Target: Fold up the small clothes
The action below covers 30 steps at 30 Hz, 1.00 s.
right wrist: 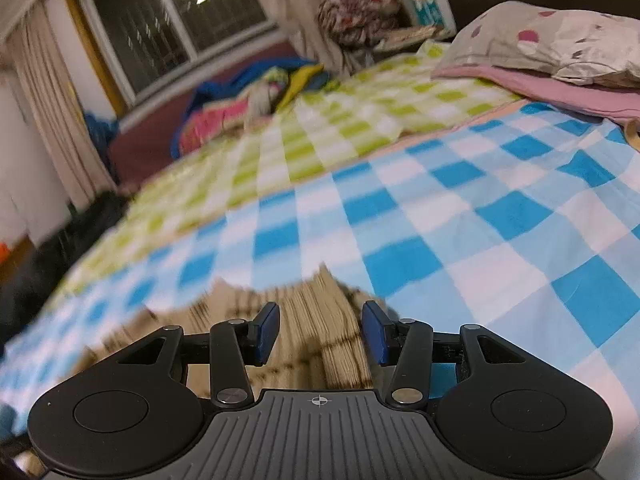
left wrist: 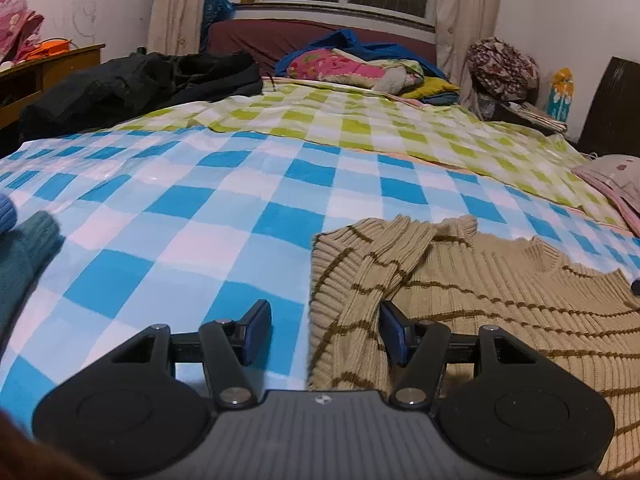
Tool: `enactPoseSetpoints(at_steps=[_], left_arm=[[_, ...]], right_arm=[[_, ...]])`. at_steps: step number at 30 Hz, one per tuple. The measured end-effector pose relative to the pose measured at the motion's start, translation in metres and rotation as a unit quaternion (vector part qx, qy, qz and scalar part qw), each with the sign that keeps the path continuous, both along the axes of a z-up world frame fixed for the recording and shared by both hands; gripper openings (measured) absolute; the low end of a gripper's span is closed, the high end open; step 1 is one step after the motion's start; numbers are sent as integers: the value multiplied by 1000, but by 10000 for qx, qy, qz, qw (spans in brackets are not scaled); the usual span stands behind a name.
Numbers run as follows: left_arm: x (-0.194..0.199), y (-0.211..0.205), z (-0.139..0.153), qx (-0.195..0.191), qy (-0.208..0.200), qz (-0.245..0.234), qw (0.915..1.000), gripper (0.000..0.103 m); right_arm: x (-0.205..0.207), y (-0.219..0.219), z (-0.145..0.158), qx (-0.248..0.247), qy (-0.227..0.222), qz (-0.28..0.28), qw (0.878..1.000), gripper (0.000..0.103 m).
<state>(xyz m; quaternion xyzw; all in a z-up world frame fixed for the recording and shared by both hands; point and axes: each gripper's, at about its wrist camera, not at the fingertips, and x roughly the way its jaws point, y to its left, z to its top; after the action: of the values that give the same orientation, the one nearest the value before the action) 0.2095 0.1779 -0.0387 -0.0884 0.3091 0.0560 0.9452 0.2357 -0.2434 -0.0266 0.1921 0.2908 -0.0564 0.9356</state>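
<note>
both grippers sit low over the bed, jaws apart, nothing pinched. my left gripper (left wrist: 324, 334) straddles the folded edge of the beige sweater (left wrist: 480, 300), one pad tucked against the knit, seemingly placed to grab that fold. right gripper (right wrist: 320, 332) hangs released above its far side. it lies on the blue checked sheet (left wrist: 180, 208), ribbed, brown-striped, one sleeve already folded across the body.

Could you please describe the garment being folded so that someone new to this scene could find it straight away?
Start at the bed and its blue checked cloth. At the near edge, by the left claw, lies the beige sweater. Its ribbed knit with thin brown stripes sets it apart from the dark teal garment to the left.
</note>
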Motion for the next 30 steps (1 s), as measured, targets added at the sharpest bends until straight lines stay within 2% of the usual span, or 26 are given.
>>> enactPoseSetpoints(at_steps=[2,3,7,10,14,21,23,24,25,26,30], left_arm=[[-3,2,1,27,-21,18,10000,64],[-4,2,3,44,-34,10,10000,63],[-2,0,20,18,-342,-135,9993,63],[11,-9,30,250,-449,-328,9981,64],[37,-19,25,500,-210,-490,9973,64],[65,-17,20,343,180,-720,9966,63],[68,-20,18,400,279,-806,9956,55],[69,-22,17,500,306,-832,9948,43],[69,-24,15,604,345,-877,9937,26],[69,-25,14,644,391,-913,9930,20],[65,-24,19,655,285,-879,9936,15]], right_arm=[[5,5,-5,-202,128,90,9997,13],[7,7,-6,-267,183,145,9994,11],[9,14,-1,-318,104,318,9989,8],[10,14,0,-263,82,299,9992,8],[9,13,-1,-248,110,312,9991,8],[11,10,-4,-223,141,374,9990,9],[11,10,-5,-192,135,382,9990,9],[10,10,-5,-193,131,388,9990,9],[10,10,-6,-191,132,388,9990,9],[10,10,-6,-191,134,383,9990,9],[8,9,-4,-165,60,334,9993,8]])
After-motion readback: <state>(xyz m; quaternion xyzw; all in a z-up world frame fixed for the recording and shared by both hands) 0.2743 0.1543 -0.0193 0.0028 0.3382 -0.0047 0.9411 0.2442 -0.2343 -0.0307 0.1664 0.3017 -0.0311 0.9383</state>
